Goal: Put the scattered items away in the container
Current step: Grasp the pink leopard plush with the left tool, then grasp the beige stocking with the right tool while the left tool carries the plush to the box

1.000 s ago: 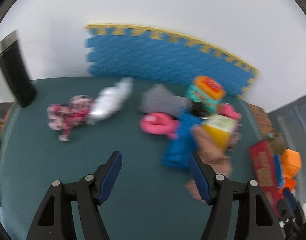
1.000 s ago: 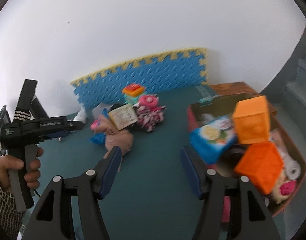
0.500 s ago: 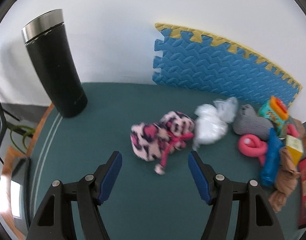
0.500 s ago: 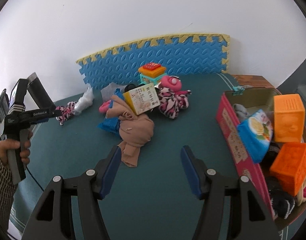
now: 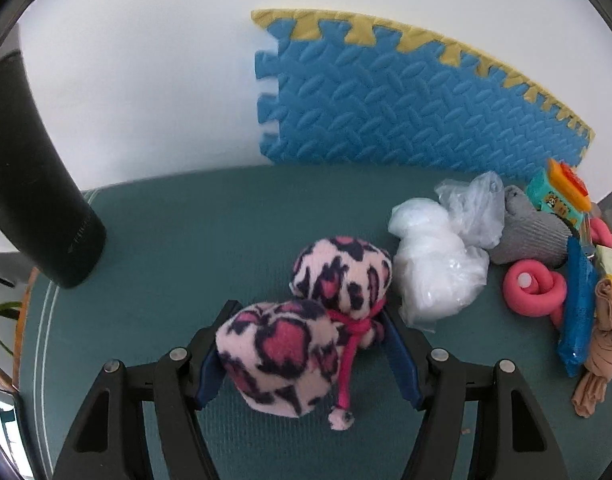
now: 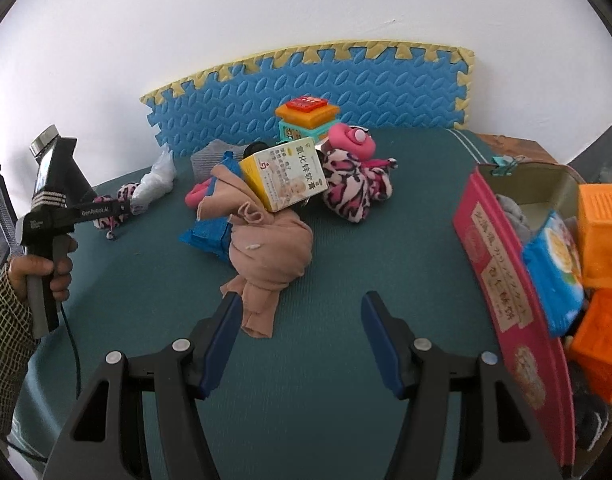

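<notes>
A pink leopard-print plush sock bundle [image 5: 306, 328] lies on the green mat between the open fingers of my left gripper [image 5: 306, 322]; the jaws stand around it without pressing it. It also shows small in the right wrist view [image 6: 114, 208], at the left gripper's tip. My right gripper [image 6: 300, 322] is open and empty, low over the mat in front of a beige stocking bundle [image 6: 270, 244]. The red cardboard box [image 6: 502, 280] stands at the right, holding orange blocks [image 6: 602, 224] and a blue packet [image 6: 554, 276].
A pile sits mid-mat: yellow carton [image 6: 286, 178], second leopard sock [image 6: 358, 192], blue packet [image 5: 578, 308], pink ring toy [image 5: 534, 288], white plastic bag [image 5: 438, 272], grey sock [image 5: 534, 232], teal-orange toy [image 6: 308, 118]. A black tumbler [image 5: 30, 184] stands left. A blue foam mat [image 5: 406, 108] leans on the wall.
My left gripper swung left and moved forward until the leopard sock bundle sits between its fingers. My right gripper turned left from the box toward the pile and came closer to the beige bundle.
</notes>
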`<state>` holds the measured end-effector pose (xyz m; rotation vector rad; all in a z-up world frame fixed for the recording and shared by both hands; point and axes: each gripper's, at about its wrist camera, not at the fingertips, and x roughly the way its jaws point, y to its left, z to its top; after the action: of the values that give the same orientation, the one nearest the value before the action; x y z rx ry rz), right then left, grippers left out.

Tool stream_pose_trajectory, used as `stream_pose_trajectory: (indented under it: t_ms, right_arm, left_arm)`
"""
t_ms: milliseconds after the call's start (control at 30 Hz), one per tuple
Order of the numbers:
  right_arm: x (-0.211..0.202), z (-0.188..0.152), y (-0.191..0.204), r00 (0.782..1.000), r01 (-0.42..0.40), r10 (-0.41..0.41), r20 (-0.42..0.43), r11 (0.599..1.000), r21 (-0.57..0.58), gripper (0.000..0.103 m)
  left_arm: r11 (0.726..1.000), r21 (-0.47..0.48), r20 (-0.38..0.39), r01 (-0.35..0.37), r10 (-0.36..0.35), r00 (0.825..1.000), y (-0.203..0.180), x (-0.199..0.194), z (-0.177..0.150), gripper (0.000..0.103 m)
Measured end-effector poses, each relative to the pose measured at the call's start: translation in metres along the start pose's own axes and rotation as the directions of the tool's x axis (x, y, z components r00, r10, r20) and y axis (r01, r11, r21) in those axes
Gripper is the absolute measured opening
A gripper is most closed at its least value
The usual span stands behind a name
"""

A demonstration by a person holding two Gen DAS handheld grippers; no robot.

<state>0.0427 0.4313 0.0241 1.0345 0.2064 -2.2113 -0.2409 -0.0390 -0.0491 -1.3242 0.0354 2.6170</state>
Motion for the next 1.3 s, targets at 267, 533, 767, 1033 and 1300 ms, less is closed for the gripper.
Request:
stream_pose_trajectory:
  t_ms: [267,533,767,1033,1300]
  right_arm:
    - [0.02,0.014,-0.005,0.999,-0.041,0.042,-0.009,0.998,0.049,0.066]
    - [0.053,0.025,-0.001,0.99,-0.128,0.132,-0.051,0.989,0.077,0.065]
    - [0.062,0.019,0.007,0.981,-0.172,0.178,-0.074,0.982,0.079,0.052]
    - [0.011,0.012,-0.001,0.982,-0.191,0.191,0.011,0.978,0.083,0.05]
    - [-0.068,-0.004,-0.055,0.983,-0.132,0.105,0.151,0.975,0.179,0.05]
  left_arm:
    - [0.997,-0.056,0.037,0.046,-0.044,0.998,-0.01,-0.029,-0.014,0.057]
    - [0.993,-0.072,0.072,0.097,-0.091,0.993,-0.029,-0.065,-0.026,0.057]
    - [0.99,-0.066,0.081,0.122,-0.117,0.99,-0.046,-0.091,-0.04,0.057]
    - [0.987,-0.007,0.091,0.16,-0.159,0.983,-0.085,-0.117,-0.044,0.057]
    - [0.965,0.094,0.092,0.243,-0.252,0.963,-0.155,-0.144,-0.042,0.057]
